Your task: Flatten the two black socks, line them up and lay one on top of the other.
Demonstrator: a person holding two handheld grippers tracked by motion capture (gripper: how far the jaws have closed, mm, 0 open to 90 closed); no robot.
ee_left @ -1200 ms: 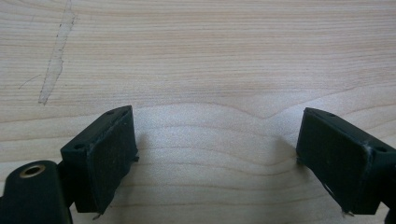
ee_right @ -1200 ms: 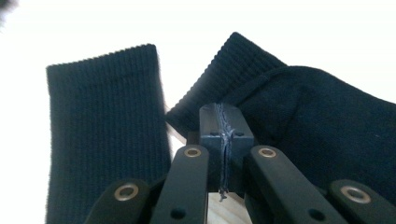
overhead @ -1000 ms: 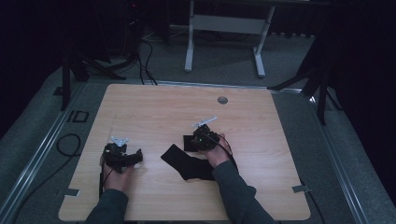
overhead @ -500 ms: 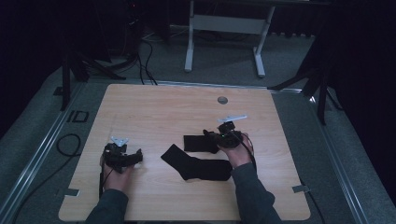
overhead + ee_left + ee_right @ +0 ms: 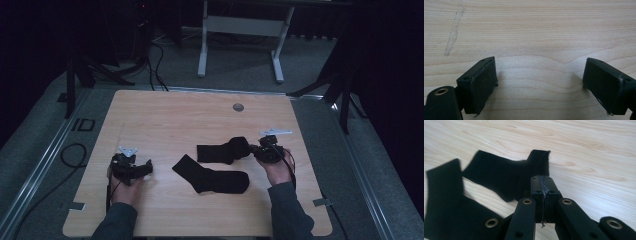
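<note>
Two black socks lay on the counter [image 5: 165,115]. Far sock [image 5: 222,150] sat at 3 o'clock of centre, its end pinched in the right claw [image 5: 256,150]; jaws were fully closed on the fabric. Near sock [image 5: 212,178] lay flat just at 6 o'clock of it, free. Left claw [image 5: 540,82] rested at 8 o'clock, jaws wide apart, empty.

Step, as judged: separating or laying out the pair. The next move probably calls for setting the far sock flat, without dragging the near one.
</note>
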